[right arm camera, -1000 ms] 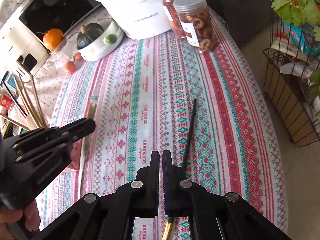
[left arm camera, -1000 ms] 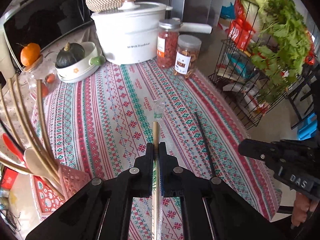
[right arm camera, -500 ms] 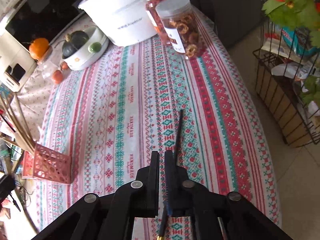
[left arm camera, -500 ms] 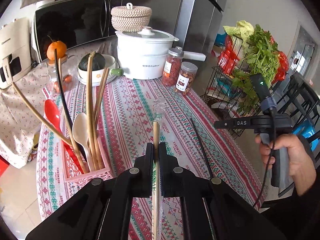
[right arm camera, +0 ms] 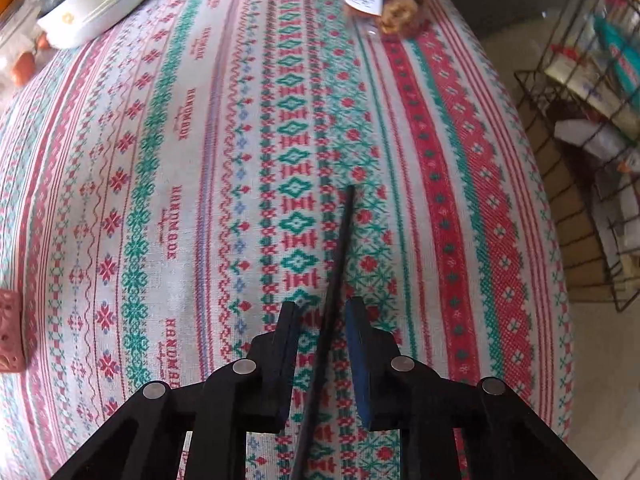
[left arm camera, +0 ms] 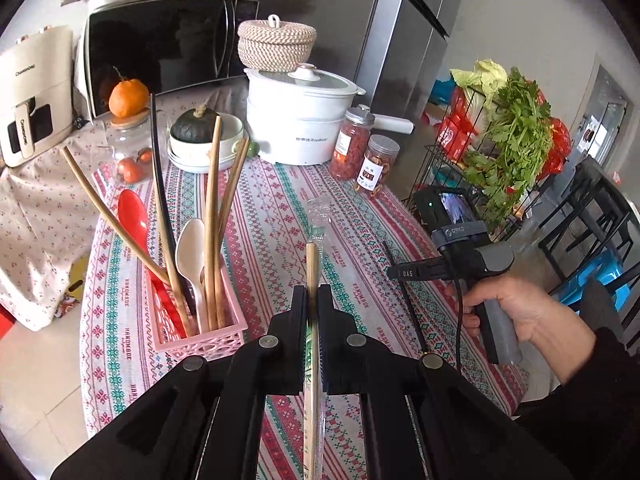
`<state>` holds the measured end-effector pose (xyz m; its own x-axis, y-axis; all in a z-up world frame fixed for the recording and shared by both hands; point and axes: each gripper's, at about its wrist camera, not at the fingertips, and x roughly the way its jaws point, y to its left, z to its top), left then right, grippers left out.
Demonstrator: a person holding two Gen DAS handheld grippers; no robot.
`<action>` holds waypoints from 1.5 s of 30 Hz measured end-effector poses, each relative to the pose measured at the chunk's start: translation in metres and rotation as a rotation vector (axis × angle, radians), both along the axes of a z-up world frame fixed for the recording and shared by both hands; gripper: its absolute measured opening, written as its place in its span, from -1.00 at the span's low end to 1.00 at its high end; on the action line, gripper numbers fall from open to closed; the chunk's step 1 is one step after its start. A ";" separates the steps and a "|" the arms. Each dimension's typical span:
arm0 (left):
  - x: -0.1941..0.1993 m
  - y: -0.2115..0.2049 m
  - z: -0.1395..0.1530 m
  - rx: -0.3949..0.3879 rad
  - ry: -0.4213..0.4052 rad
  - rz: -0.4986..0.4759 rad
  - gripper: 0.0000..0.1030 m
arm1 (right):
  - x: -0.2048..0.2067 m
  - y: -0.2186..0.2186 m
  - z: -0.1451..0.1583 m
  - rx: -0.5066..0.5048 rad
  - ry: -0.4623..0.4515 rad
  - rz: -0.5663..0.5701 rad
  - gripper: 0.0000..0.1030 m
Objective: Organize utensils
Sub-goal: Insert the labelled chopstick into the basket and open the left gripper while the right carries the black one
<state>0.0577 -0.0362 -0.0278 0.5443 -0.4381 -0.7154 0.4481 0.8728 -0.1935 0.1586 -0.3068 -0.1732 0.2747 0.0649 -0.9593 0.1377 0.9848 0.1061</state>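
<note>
Left gripper [left arm camera: 313,294] was clamped on wrapped chopsticks [left arm camera: 312,264] near the pink basket [left arm camera: 200,340], while the right gripper [right arm camera: 322,312] sat open around the black chopstick [right arm camera: 340,240] on the tablecloth [right arm camera: 160,160], so closing's probably next.

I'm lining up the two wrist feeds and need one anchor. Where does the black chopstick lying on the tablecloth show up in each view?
Left wrist: the black chopstick lies right of centre on the tablecloth, passing under the right gripper.
Right wrist: the same chopstick runs up the lower centre, between the open fingers.
Shared landmark: the jar of dried rings, top edge in the right view.
</note>
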 end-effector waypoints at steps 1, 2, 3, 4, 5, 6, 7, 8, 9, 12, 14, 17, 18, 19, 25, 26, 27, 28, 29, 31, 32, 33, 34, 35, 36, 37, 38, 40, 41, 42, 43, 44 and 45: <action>0.000 0.002 0.001 -0.005 -0.004 0.004 -0.91 | -0.001 0.002 0.000 -0.008 -0.004 0.008 -0.83; -0.001 0.004 0.002 -0.009 -0.009 0.009 -0.91 | -0.003 0.002 0.000 0.002 -0.010 0.009 -0.83; -0.001 0.007 0.003 -0.013 -0.017 0.016 -0.91 | -0.005 0.001 0.000 0.015 -0.020 0.005 -0.84; -0.003 0.009 0.005 -0.018 -0.024 0.022 -0.91 | -0.008 0.000 0.001 0.029 -0.034 0.002 -0.86; -0.004 0.011 0.007 -0.025 -0.029 0.028 -0.91 | -0.010 -0.003 0.001 0.050 -0.045 -0.003 -0.87; -0.005 0.013 0.009 -0.032 -0.034 0.033 -0.91 | -0.014 -0.005 0.002 0.080 -0.052 -0.013 -0.89; -0.007 0.016 0.012 -0.040 -0.043 0.039 -0.91 | -0.018 -0.003 0.006 0.102 -0.065 -0.018 -0.90; -0.009 0.018 0.015 -0.047 -0.055 0.045 -0.91 | -0.022 -0.003 0.012 0.117 -0.086 -0.016 -0.90; -0.010 0.021 0.017 -0.051 -0.066 0.049 -0.91 | -0.028 -0.001 0.021 0.126 -0.111 -0.009 -0.90; -0.012 0.027 0.027 -0.064 -0.106 0.072 -0.91 | -0.047 0.006 0.053 0.134 -0.197 0.017 -0.90; -0.013 0.032 0.034 -0.085 -0.136 0.096 -0.91 | -0.062 0.011 0.076 0.135 -0.257 0.030 -0.89; -0.013 0.045 0.048 -0.121 -0.207 0.154 -0.91 | -0.081 0.019 0.105 0.139 -0.344 0.050 -0.89; -0.015 0.049 0.053 -0.131 -0.240 0.180 -0.91 | -0.087 0.024 0.114 0.148 -0.371 0.057 -0.89; -0.016 0.054 0.057 -0.143 -0.270 0.203 -0.91 | -0.091 0.027 0.122 0.156 -0.398 0.065 -0.89; -0.015 0.071 0.064 -0.185 -0.423 0.309 -0.91 | -0.099 0.045 0.156 0.185 -0.526 0.114 -0.89; -0.013 0.073 0.063 -0.189 -0.445 0.322 -0.91 | -0.100 0.048 0.162 0.190 -0.543 0.118 -0.89; -0.012 0.073 0.063 -0.194 -0.469 0.333 -0.91 | -0.100 0.051 0.166 0.196 -0.561 0.121 -0.89; -0.009 0.074 0.062 -0.198 -0.493 0.343 -0.91 | -0.101 0.055 0.171 0.200 -0.578 0.124 -0.89; -0.005 0.074 0.062 -0.198 -0.514 0.354 -0.91 | -0.101 0.058 0.175 0.203 -0.592 0.128 -0.89; 0.002 0.072 0.058 -0.192 -0.556 0.371 -0.91 | -0.100 0.063 0.182 0.205 -0.613 0.136 -0.89; 0.005 0.070 0.055 -0.175 -0.581 0.381 -0.91 | -0.100 0.065 0.185 0.207 -0.619 0.140 -0.89; 0.009 0.067 0.052 -0.156 -0.602 0.387 -0.91 | -0.099 0.068 0.187 0.210 -0.622 0.146 -0.89; 0.013 0.065 0.048 -0.140 -0.617 0.389 -0.91 | -0.099 0.070 0.188 0.213 -0.624 0.151 -0.89; 0.017 0.063 0.045 -0.120 -0.631 0.392 -0.91 | -0.098 0.072 0.188 0.215 -0.624 0.155 -0.89; 0.019 0.060 0.041 -0.096 -0.651 0.395 -0.91 | -0.098 0.074 0.188 0.215 -0.622 0.159 -0.89; 0.022 0.058 0.037 -0.080 -0.666 0.394 -0.91 | -0.098 0.076 0.188 0.216 -0.620 0.162 -0.89; 0.025 0.057 0.034 -0.068 -0.668 0.395 -0.91 | -0.097 0.077 0.187 0.218 -0.617 0.166 -0.89; 0.030 0.056 0.027 -0.066 -0.663 0.397 -0.91 | -0.096 0.079 0.186 0.219 -0.613 0.172 -0.89; 0.033 0.056 0.024 -0.064 -0.660 0.399 -0.91 | -0.097 0.079 0.186 0.219 -0.613 0.173 -0.89; 0.034 0.056 0.020 -0.060 -0.661 0.402 -0.91 | -0.097 0.079 0.186 0.217 -0.614 0.174 -0.89; 0.035 0.056 0.017 -0.057 -0.666 0.406 -0.91 | -0.097 0.079 0.186 0.217 -0.615 0.174 -0.89; 0.037 0.056 0.014 -0.056 -0.668 0.408 -0.91 | -0.097 0.079 0.187 0.219 -0.615 0.175 -0.89; 0.039 0.054 0.010 -0.048 -0.664 0.409 -0.91 | -0.097 0.079 0.187 0.221 -0.615 0.174 -0.89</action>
<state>0.0969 0.0183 -0.0176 0.9766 -0.1331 -0.1688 0.1283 0.9910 -0.0392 0.0616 -0.2281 0.0135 0.7344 0.3345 -0.5905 -0.1711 0.9333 0.3157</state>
